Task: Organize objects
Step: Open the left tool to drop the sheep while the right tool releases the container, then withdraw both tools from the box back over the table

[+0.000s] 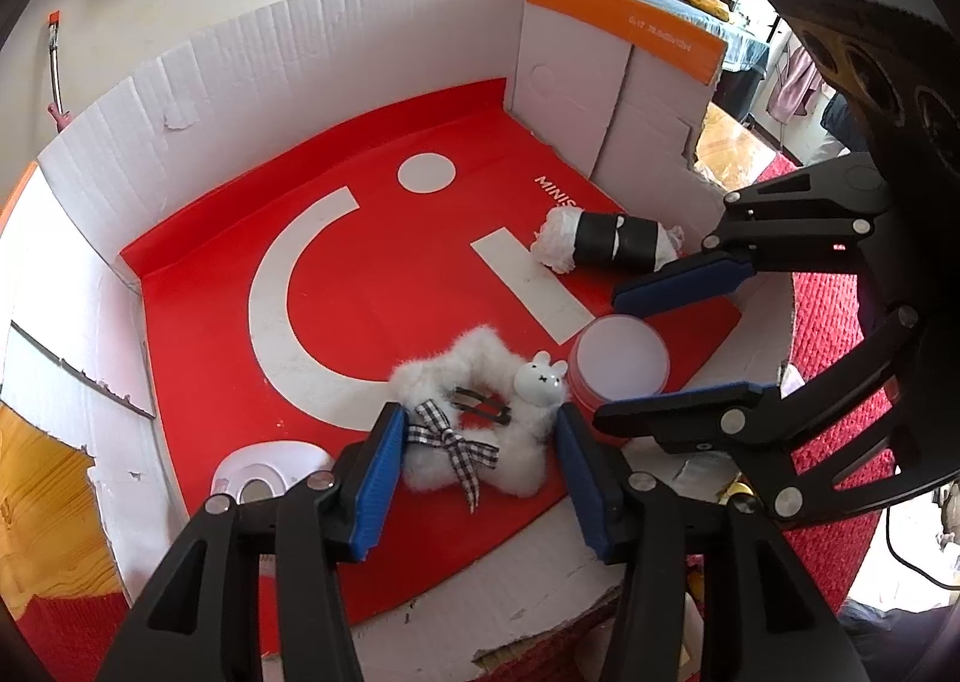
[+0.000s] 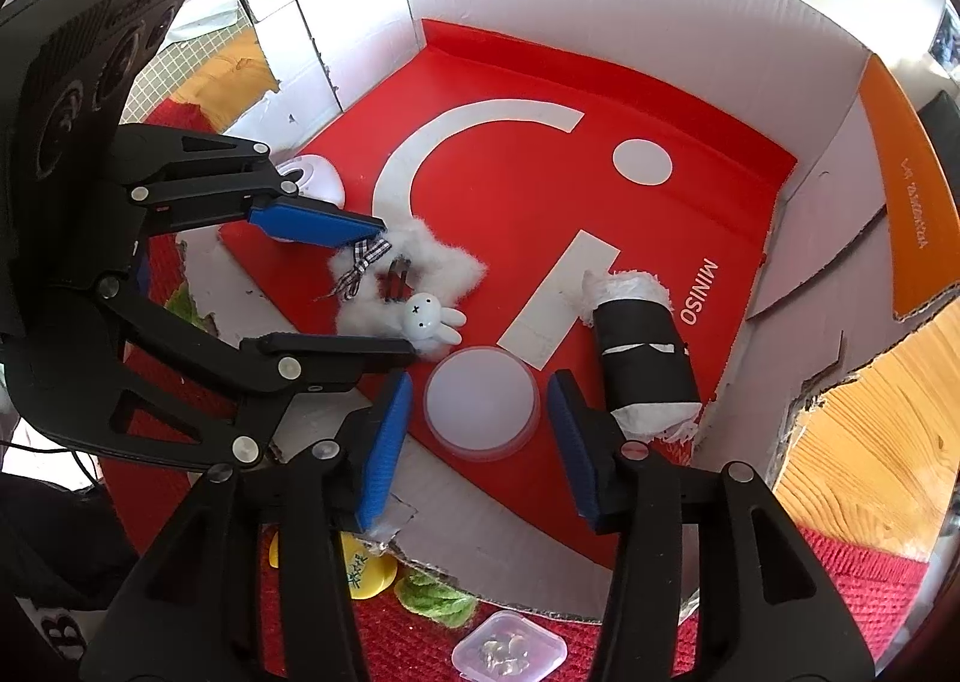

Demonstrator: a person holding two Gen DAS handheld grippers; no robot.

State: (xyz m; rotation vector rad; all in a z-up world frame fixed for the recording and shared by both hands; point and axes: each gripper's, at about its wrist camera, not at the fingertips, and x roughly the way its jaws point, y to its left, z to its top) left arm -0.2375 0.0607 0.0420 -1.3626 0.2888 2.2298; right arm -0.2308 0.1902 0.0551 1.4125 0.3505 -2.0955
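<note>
A white cardboard box with a red floor holds the objects. A white fluffy star with a checked bow and a white rabbit head lies between the open fingers of my left gripper. A round pink-lidded jar sits between the open fingers of my right gripper; the jar also shows in the left wrist view. A black roll with white stuffing lies to the jar's right. The right gripper straddles the jar in the left wrist view. The left gripper brackets the star in the right wrist view.
A white dome-shaped object sits at the box's near left; it also shows in the right wrist view. Outside the box on a red mat lie a small clear case, a yellow disc and green yarn. Wooden floor lies beyond.
</note>
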